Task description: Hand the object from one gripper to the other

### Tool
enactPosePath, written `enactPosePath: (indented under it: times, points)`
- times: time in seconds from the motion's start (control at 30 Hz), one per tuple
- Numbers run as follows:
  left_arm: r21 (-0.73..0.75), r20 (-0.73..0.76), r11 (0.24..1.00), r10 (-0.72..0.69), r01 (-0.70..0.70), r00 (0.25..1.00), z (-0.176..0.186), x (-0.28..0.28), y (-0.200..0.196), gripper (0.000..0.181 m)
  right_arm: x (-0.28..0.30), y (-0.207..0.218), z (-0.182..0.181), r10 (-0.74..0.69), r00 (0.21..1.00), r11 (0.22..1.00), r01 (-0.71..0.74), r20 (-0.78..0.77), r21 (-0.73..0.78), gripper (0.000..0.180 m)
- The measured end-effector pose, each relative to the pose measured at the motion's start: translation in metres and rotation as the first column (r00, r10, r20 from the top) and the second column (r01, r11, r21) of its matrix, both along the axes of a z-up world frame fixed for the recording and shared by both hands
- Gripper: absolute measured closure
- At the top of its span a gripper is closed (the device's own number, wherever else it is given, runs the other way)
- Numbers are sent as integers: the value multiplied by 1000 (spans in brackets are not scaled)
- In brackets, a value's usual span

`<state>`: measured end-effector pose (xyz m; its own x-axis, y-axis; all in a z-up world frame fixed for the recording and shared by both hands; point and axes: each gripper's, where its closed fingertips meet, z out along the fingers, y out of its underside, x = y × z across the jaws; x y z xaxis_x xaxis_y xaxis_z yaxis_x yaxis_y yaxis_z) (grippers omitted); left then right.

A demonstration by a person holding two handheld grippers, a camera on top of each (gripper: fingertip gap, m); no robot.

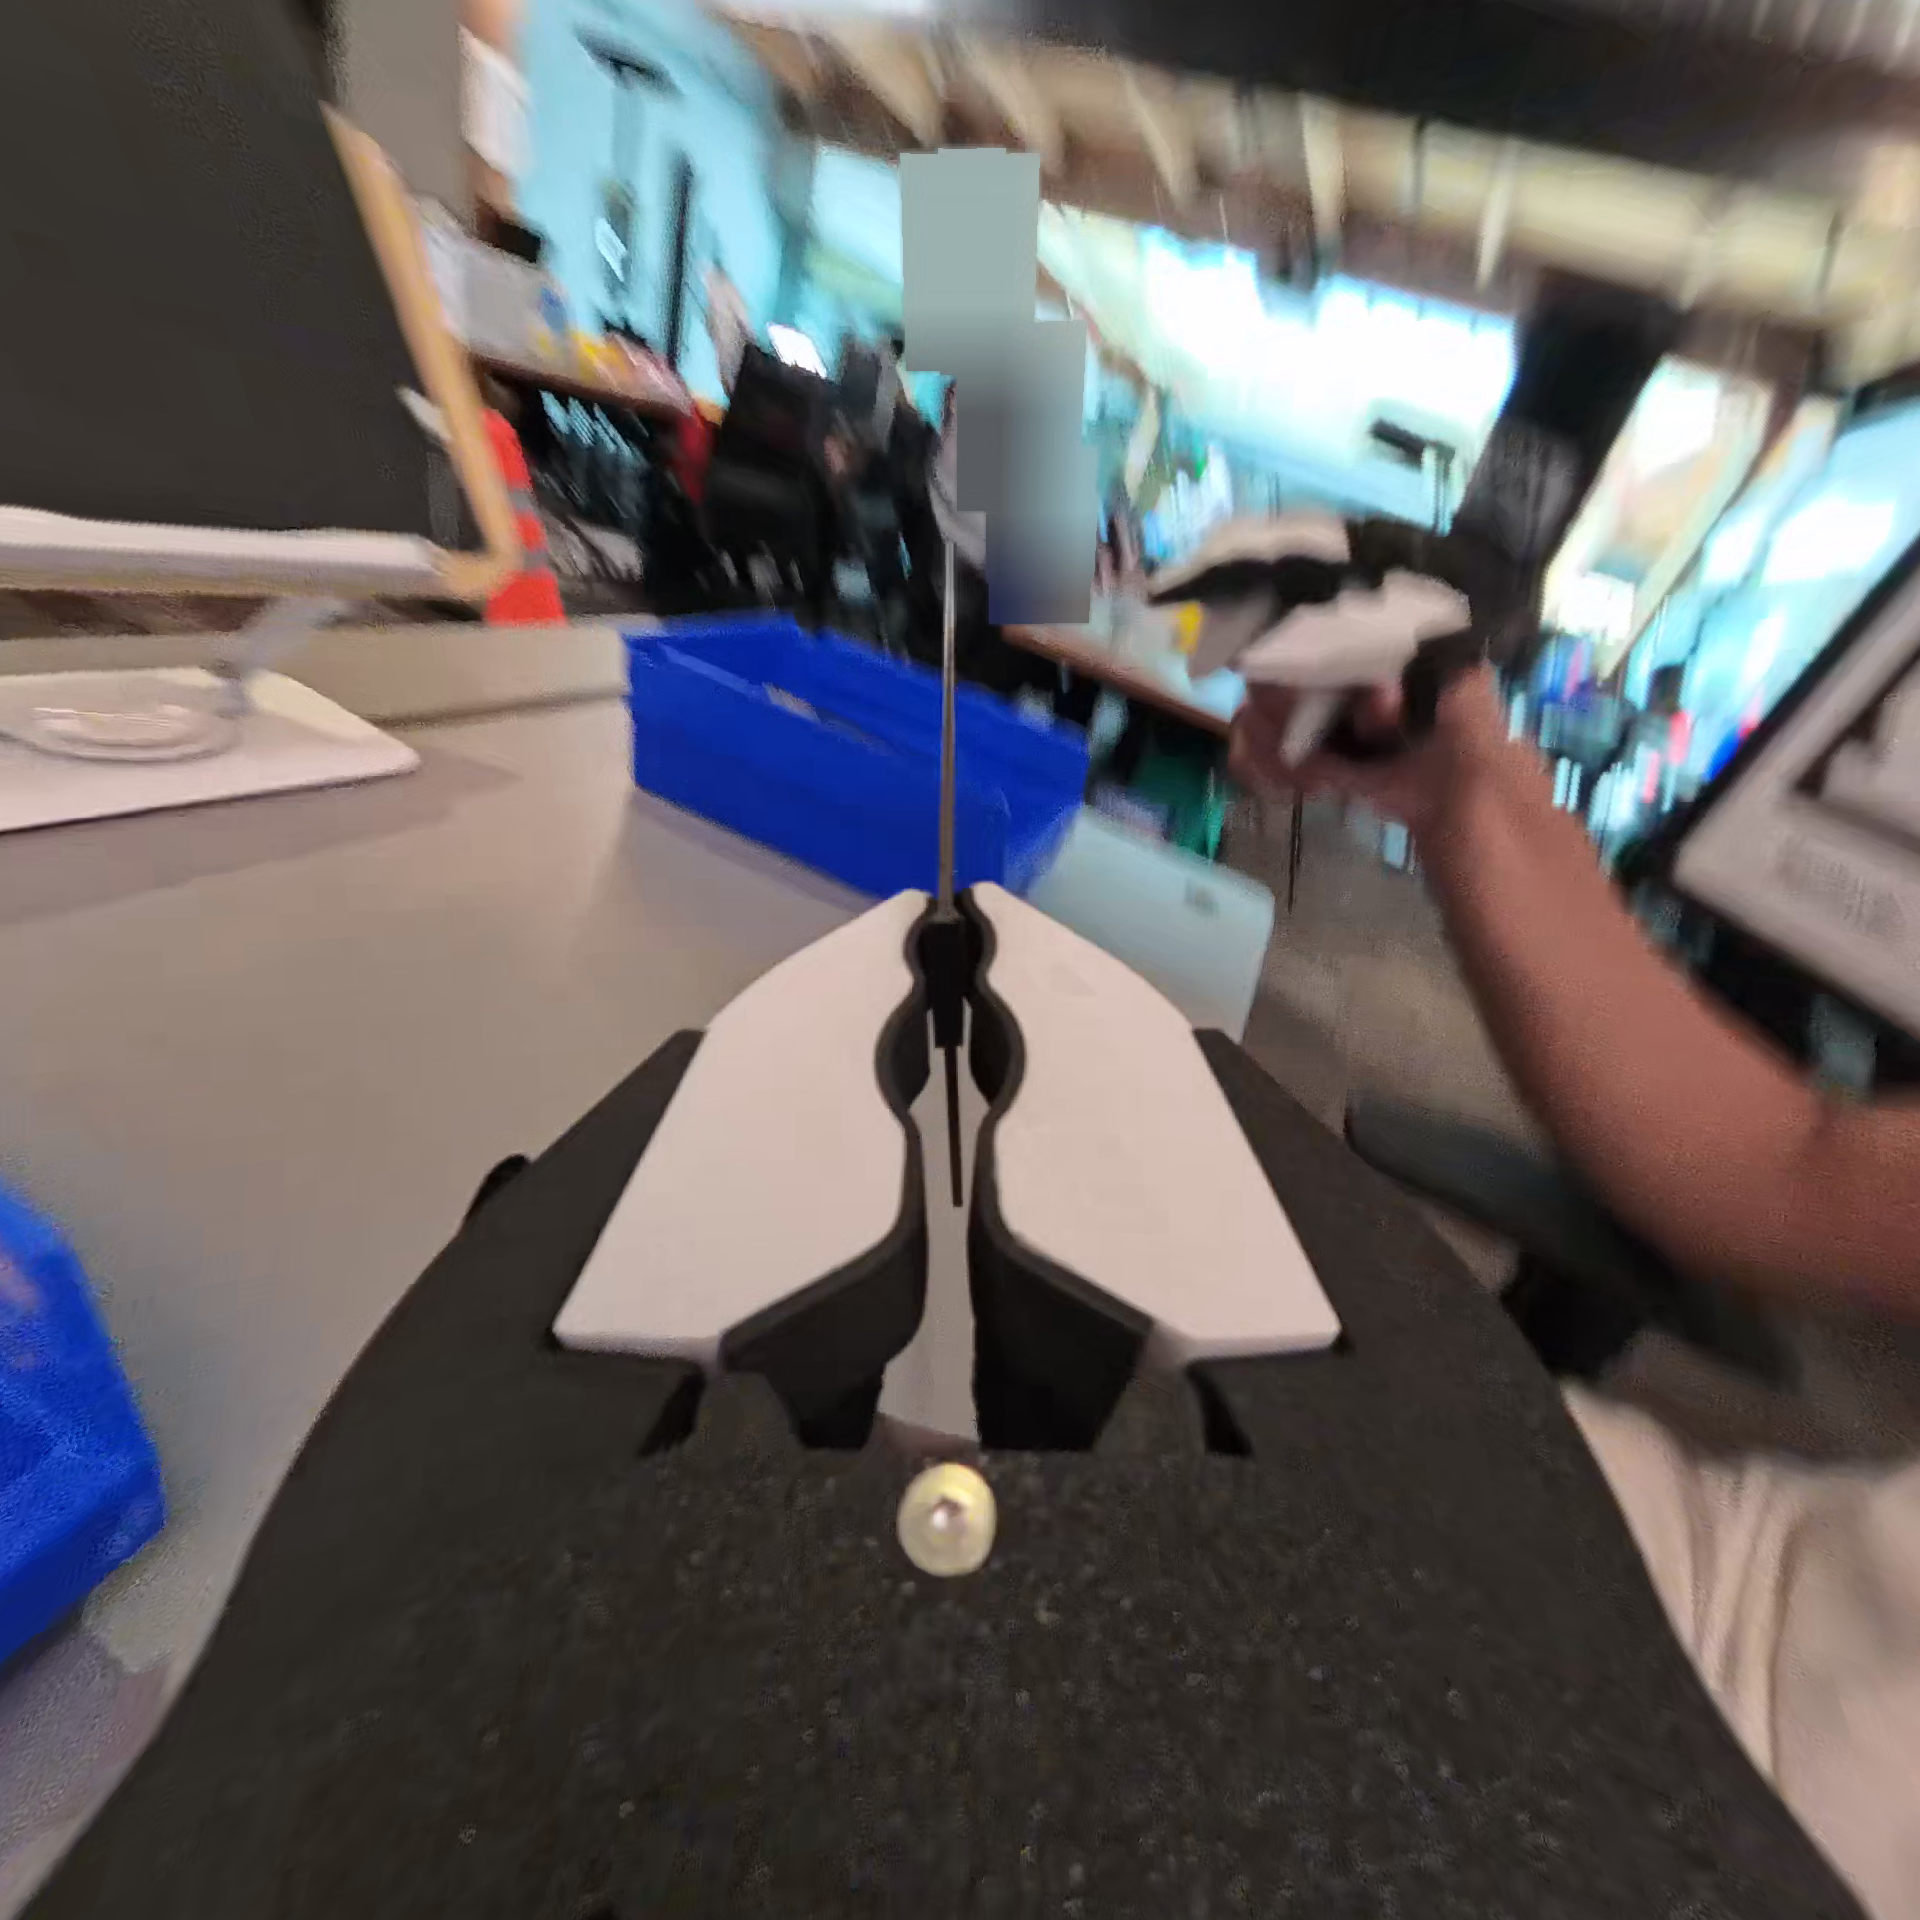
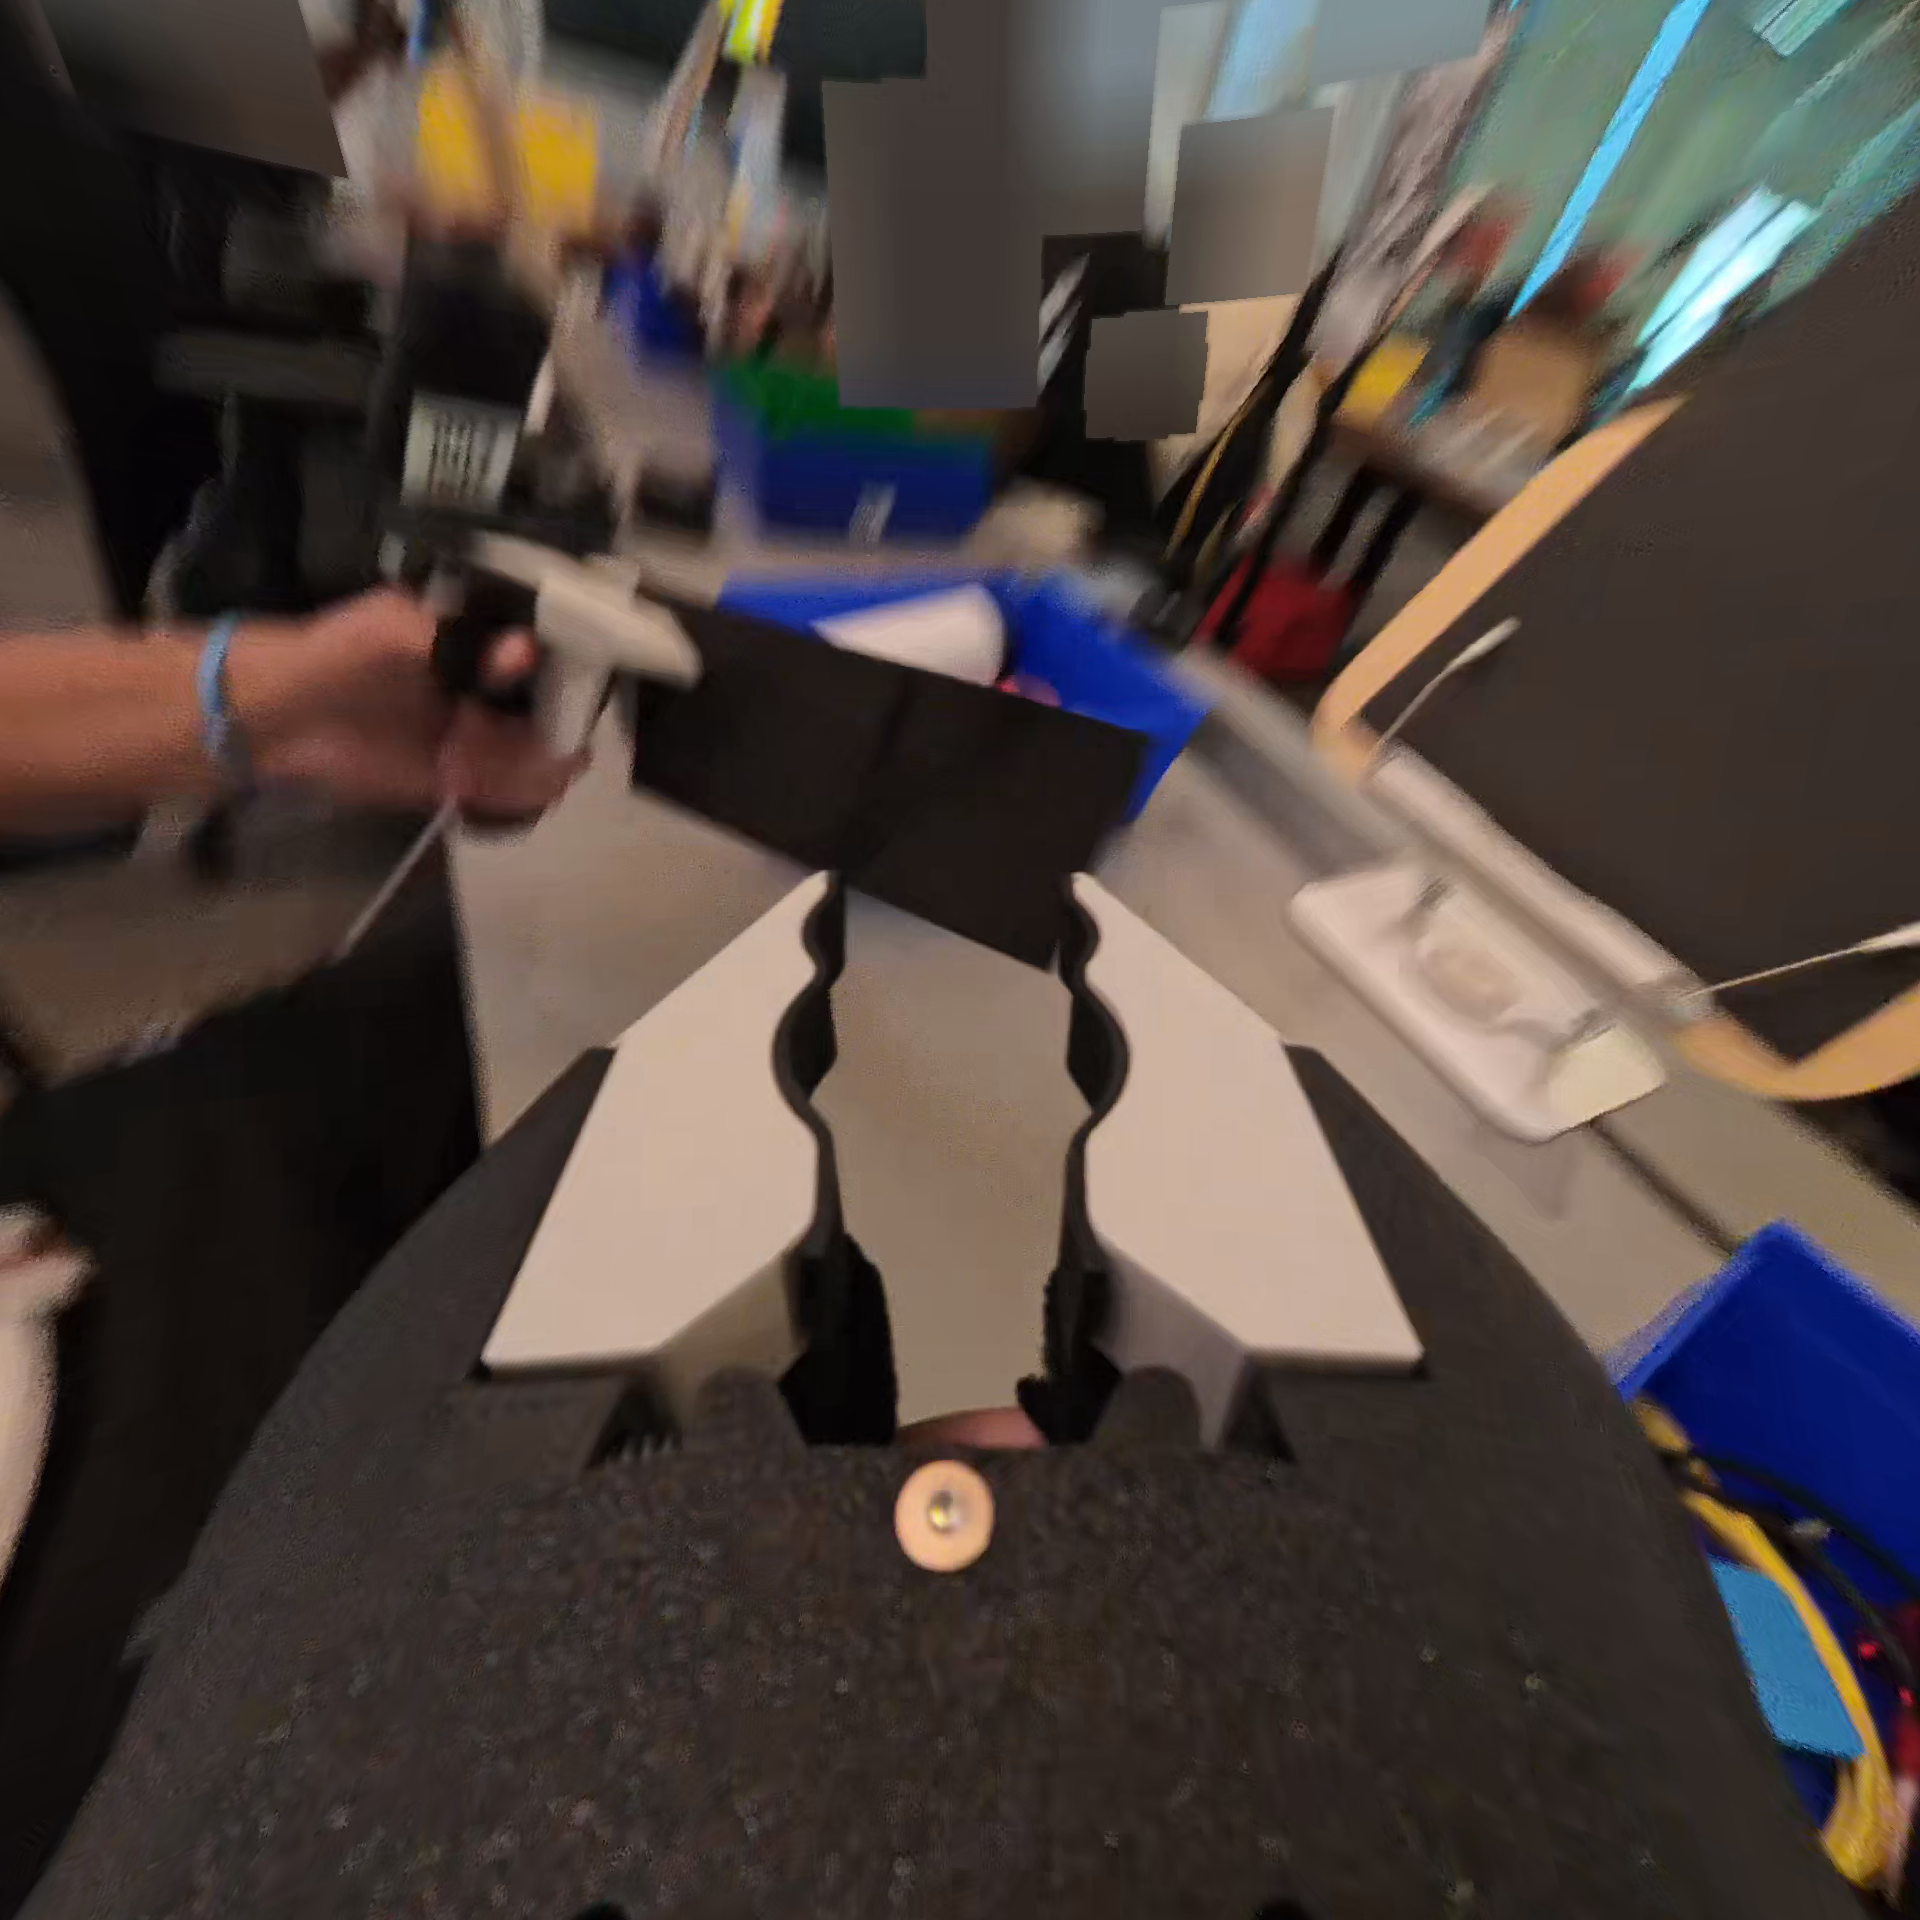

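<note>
The left gripper (image 1: 948, 914) was clamped on a thin rod-like object (image 1: 949, 727) — its dark base pinched between the tongs' tips, its slim metal shaft standing up and away from them above the grey table (image 1: 468, 935). What the object was could not be told from either view. Beyond the table's far edge sat a blue bin (image 1: 831, 748), and to the right of that bin the right gripper (image 1: 1299, 613) showed small and blurred in the person's hand (image 1: 1340, 748), well apart from the rod.

In the right wrist view the right gripper's (image 2: 948, 904) tongs stood wide apart with nothing between them. The left gripper's black body (image 2: 883, 769) hung just past their tips, held by the other hand (image 2: 416, 707); the rod itself could not be made out there through the blur. A white tray (image 2: 1475, 997) lay on the table to the right of that black body.

The handover appeared not yet made — the object was lifted and secured on one side only. Left to do, by this evidence: bring the spread tongs around the shaft, close them, and let the left side release.
</note>
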<state>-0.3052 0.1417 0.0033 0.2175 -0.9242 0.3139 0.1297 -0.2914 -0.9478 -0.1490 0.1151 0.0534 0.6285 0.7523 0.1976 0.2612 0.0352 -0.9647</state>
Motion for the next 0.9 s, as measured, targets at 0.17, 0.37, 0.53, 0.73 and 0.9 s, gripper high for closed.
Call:
enactPosePath:
  times: [0.17,0.37,0.53,0.73,0.9]
  points:
    - [-179,421,984,78,-1,904,32,-42,22,180,30,26,47,-168,925,924,268,-340,272,119]
    - [-226,625,963,29,145,780,38,-44,14,180,-58,38,-10,-173,952,936,239,-251,258,102]
    - [-118,633,965,-107,233,767,43,-24,-14,180,-111,12,-21,113,740,983,-181,-663,-35,103]
    - [-138,584,955,-135,262,800,29,-3,-23,180,-131,-11,-25,247,731,961,-271,-636,62,149]
    - [-146,604,954,-125,263,787,30,-2,-24,180,-147,-12,-42,233,721,947,-321,-653,-16,151]
